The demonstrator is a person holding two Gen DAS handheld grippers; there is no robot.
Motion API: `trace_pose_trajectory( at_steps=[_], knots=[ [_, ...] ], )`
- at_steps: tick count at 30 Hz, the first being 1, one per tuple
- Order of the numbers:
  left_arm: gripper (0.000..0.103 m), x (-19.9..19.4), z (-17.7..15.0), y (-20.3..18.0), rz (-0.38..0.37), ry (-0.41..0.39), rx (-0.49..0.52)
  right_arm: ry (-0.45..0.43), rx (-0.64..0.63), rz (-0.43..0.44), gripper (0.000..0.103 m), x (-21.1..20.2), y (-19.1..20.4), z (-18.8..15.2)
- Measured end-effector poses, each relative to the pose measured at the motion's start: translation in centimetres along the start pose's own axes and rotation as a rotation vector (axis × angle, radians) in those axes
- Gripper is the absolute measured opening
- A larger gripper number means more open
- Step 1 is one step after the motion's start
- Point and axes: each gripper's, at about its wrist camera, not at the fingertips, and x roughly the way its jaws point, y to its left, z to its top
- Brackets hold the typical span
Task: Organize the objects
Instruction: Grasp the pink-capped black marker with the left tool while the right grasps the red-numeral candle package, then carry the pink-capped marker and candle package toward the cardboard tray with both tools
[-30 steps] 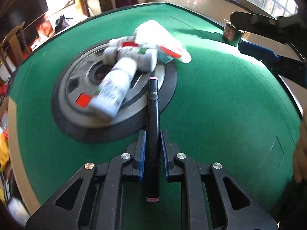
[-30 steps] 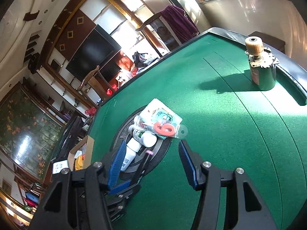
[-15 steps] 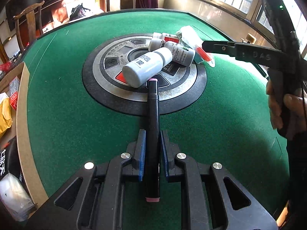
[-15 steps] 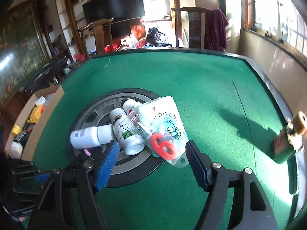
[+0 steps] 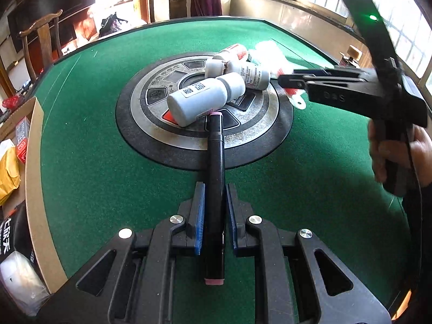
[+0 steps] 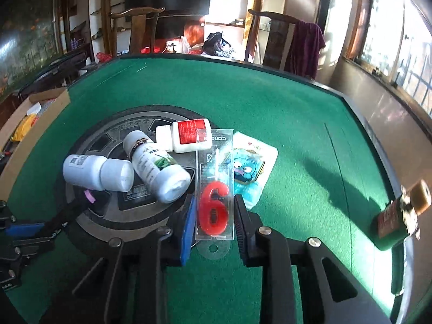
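From the left wrist view, the left gripper [image 5: 213, 210] is pinching a black marker [image 5: 215, 183] between its blue-padded jaws, the marker's pink-tipped far end reaching over the round grey hub [image 5: 205, 110] set in the green felt bench [image 5: 94, 162]. A white bottle [image 5: 205, 97] is lying on its side on the hub, just beyond that pink tip, with two more bottles behind it. To the right of the hub, the right gripper [image 5: 286, 81] is reaching in sideways, a hand [image 5: 397, 154] gripping its handle. From the right wrist view, the right gripper [image 6: 214, 216] is showing jaws that have just been closing, now pressing on the sides of a clear candle pack [image 6: 215, 183] holding a red numeral six. The pack is lying at the hub's [image 6: 102, 216] right edge, overlapping a cartoon-printed sachet [image 6: 251, 167] on the felt. Three white bottles, one with a red label [image 6: 186, 135], one with a green label [image 6: 156, 167] and one plain [image 6: 94, 172], are lying on the hub left of the pack.
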Motion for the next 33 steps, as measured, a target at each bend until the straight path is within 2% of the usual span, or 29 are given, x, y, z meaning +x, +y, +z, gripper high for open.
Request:
trace_pose_trajectory(
  at_steps=[4,11,18,25,31,33],
  knots=[
    [0.014,-0.3,0.1,0.6,-0.024,0.005,-0.03,-0.02,0.111,0.072,0.027,-3.1,0.3,-1.4],
    [0.014,-2.0,0.3,0.8,-0.047,-0.043,-0.046,-0.075,0.149,0.192,0.027,-7.1,3.6,-2.8],
    [0.014,-1.8,0.3,1.1,-0.039,-0.023,-0.05,-0.005,0.16,0.263,0.027,-5.4,5.0,-3.7],
    [0.014,-0.3,0.1,0.7,-0.016,0.016,-0.026,0.016,0.15,0.281,0.027,-4.9,5.4,-3.8],
    [0.014,0.2,0.2,-0.2,0.035,-0.02,0.014,0.042,0.146,0.301,0.027,-4.5,6.0,-4.3],
    [0.014,0.2,0.1,-0.1,0.043,-0.023,-0.002,0.043,0.146,0.306,0.027,-4.5,6.1,-4.4]
  ],
)
